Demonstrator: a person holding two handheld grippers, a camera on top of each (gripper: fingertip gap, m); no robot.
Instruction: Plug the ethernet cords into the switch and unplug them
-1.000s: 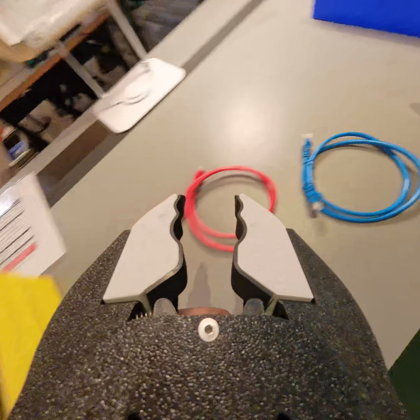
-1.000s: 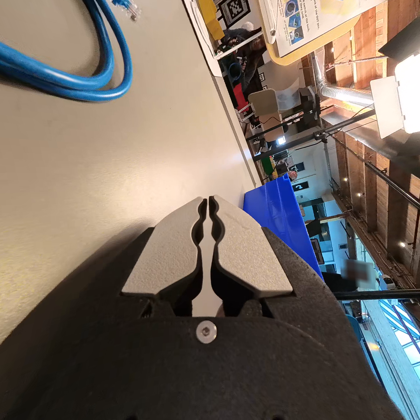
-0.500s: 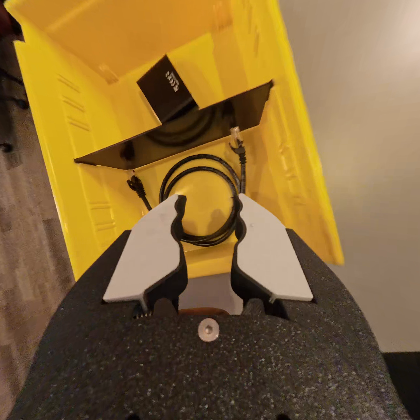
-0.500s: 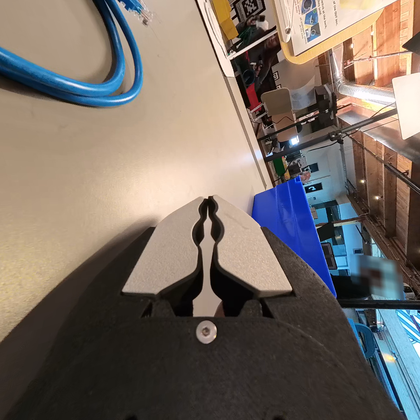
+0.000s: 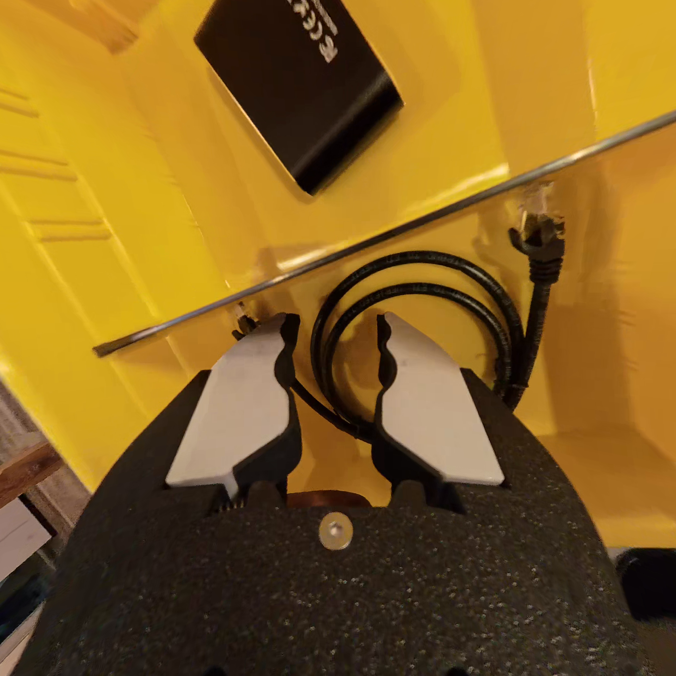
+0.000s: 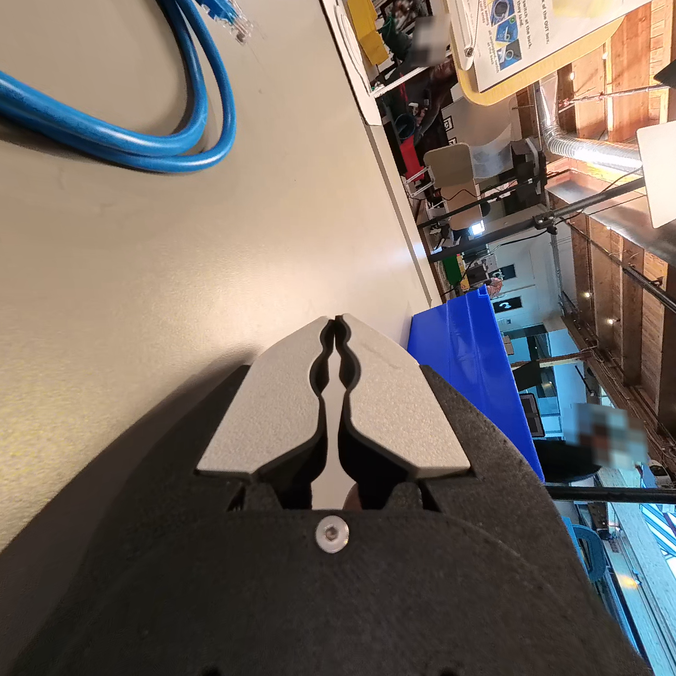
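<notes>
In the left wrist view my left gripper [image 5: 334, 320] is open and empty, reaching into a yellow bin [image 5: 109, 226]. A coiled black ethernet cord [image 5: 420, 289] lies in the bin's near compartment, its loop between and beyond my fingertips. One plug [image 5: 537, 234] points up at the right; the other end is half hidden behind my left finger. A black box, the switch [image 5: 292, 84], lies in the far compartment behind a thin divider [image 5: 365, 237]. In the right wrist view my right gripper [image 6: 335, 322] is shut and empty over the table, apart from a coiled blue ethernet cord [image 6: 153, 142].
A blue bin [image 6: 468, 369] stands at the table's [image 6: 183, 274] far edge beyond my right gripper. A workshop with stands, shelves and a posted sheet lies past the table. A dark object [image 5: 643, 581] sits outside the yellow bin at the lower right. Tip to tip, the grippers are about 75 centimetres apart. About 7 centimetres separates my left fingertips from the plug [image 5: 537, 234]. About 9 centimetres separates my left fingertips from the switch [image 5: 292, 84].
My left gripper swung away from the red and blue cords on the table to the yellow bin, then moved down into it toward the black cord. The right gripper shifted slightly and stays shut.
</notes>
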